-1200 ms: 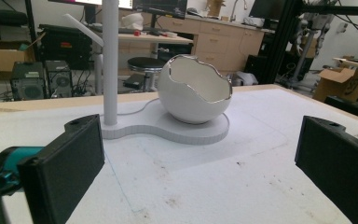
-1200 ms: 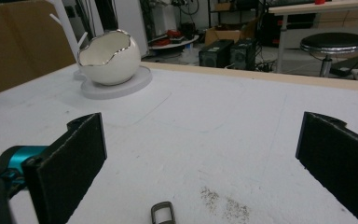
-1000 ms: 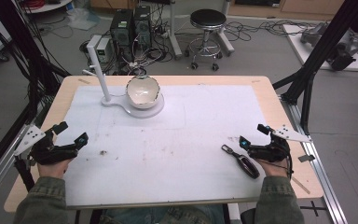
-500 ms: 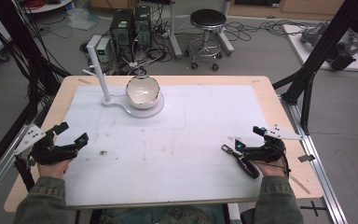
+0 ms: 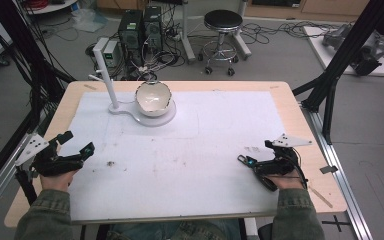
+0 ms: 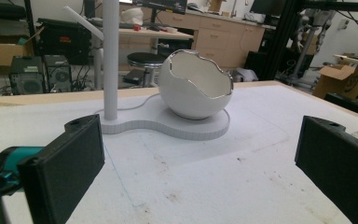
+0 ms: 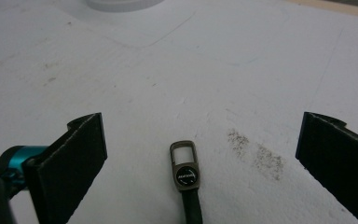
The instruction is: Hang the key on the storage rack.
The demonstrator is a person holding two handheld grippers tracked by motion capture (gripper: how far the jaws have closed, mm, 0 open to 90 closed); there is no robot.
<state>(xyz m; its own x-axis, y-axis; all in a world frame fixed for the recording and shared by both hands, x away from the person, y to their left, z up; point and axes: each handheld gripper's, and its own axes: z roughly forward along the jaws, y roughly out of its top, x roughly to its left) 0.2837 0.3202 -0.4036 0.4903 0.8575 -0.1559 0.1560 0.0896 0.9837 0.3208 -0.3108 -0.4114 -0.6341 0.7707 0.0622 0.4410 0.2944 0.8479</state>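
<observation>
Key fob [image 7: 187, 176] lies flat on the white mat [image 5: 190, 145], between the right gripper [image 7: 200, 154] jaws, which are spread wide and clear of it. High view hides most of it under that gripper; right gripper view shows clasp and round emblem. Left gripper [image 6: 196, 154] also wide, empty, facing the eggshell bowl [image 6: 196, 91] on its stand [image 6: 168, 125] at desk [image 5: 300, 120] rear.

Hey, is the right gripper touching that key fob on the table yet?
Apart. The right gripper view shows the key fob lying between the open right gripper jaws, bare table on both sides.
</observation>
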